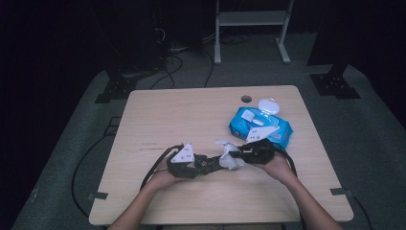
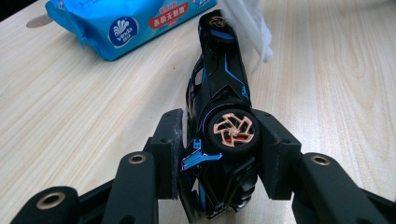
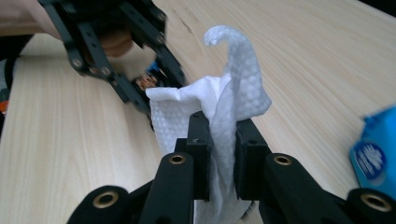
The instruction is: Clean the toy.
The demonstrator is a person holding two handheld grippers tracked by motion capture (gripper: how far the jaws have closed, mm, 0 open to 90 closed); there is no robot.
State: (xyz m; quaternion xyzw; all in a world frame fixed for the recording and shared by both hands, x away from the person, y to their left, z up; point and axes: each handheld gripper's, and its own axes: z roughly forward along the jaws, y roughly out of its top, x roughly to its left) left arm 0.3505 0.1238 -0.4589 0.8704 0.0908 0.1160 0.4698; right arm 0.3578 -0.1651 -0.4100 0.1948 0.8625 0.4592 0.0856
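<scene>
A black toy car (image 2: 219,98) with blue trim and copper wheels is clamped sideways at its rear by my left gripper (image 2: 219,154); its nose points toward a blue wet-wipe pack (image 2: 126,23). In the high view the left gripper (image 1: 203,165) holds the toy car (image 1: 210,164) low over the table's front middle. My right gripper (image 3: 219,154) is shut on a white wipe (image 3: 219,107) that stands up between its pads. From above, the right gripper (image 1: 239,154) holds the wipe (image 1: 230,155) right against the car's front end.
The blue wipe pack (image 1: 261,125), lid flipped open, lies on the wooden table (image 1: 158,115) at the right rear, just behind my right hand. A cable hole (image 1: 246,99) sits near the far edge. Cables trail from both grippers over the front edge.
</scene>
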